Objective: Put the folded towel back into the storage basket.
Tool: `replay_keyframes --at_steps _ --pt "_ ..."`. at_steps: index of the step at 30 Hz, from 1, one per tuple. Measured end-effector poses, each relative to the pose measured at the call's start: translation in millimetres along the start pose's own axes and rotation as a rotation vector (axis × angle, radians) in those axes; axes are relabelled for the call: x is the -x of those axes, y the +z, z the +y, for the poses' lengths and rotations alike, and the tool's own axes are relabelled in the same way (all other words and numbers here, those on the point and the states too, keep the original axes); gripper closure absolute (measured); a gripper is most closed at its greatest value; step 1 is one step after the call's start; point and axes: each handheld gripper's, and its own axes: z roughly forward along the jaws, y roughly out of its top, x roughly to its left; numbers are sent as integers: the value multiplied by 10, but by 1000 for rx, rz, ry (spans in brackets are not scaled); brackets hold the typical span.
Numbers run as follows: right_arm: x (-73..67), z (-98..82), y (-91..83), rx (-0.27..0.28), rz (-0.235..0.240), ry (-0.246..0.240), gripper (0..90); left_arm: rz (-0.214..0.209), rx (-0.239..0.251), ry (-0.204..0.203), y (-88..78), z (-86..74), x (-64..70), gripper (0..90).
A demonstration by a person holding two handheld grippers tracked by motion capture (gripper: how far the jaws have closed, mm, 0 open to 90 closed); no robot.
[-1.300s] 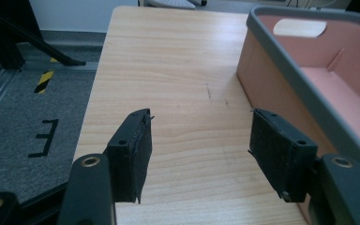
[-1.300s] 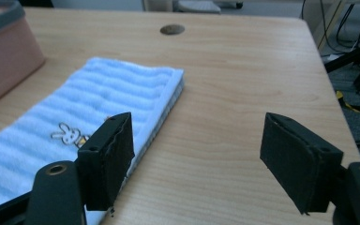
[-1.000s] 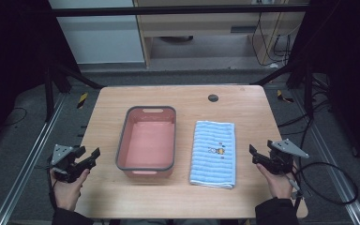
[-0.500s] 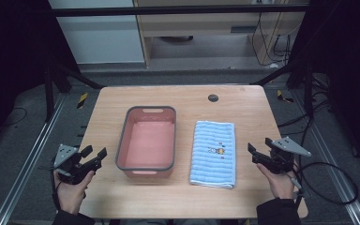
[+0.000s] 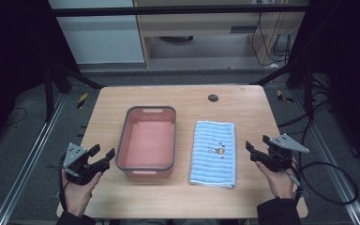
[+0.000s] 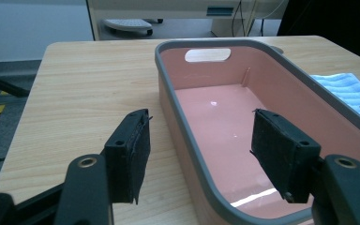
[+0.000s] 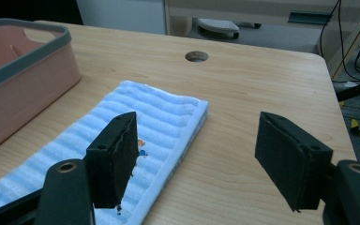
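An empty pink bin (image 5: 147,140) with a grey rim stands in the middle of the wooden table (image 5: 187,101). A folded blue striped towel (image 5: 214,152) with a small printed figure lies flat just right of it. My left gripper (image 5: 101,154) hovers open at the bin's near left corner; in the left gripper view its jaws straddle the bin's rim (image 6: 201,154). My right gripper (image 5: 258,146) is open near the table's right edge, just right of the towel (image 7: 140,126), holding nothing.
A round cable hole (image 5: 213,98) sits in the table top near the far edge, also seen as the hole (image 7: 196,56) beyond the towel. Dark metal frame rails and cables run along the floor on both sides. A cabinet stands behind the table.
My left gripper has moved right and slightly forward, from off the table's left edge to the bin's near left corner. The right gripper has barely shifted.
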Motion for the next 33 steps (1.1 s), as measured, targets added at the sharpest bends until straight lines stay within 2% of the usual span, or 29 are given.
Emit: replay_keyframes --at_steps 6,12,17,23,29,33 --pt "-2 78 -9 22 20 -2 323 -23 6 22 28 34 120 372" --pt "-23 126 8 22 32 -13 327 -41 4 42 72 52 255 377" --pt "-47 214 38 24 47 -20 335 -76 11 56 133 106 405 382" --pt "-83 330 49 41 49 -22 353 -103 4 68 182 134 531 389" --pt "-120 396 91 24 49 -48 355 -128 7 72 228 179 653 401" --pt "-114 416 107 26 48 -40 351 -143 2 88 283 198 755 403"
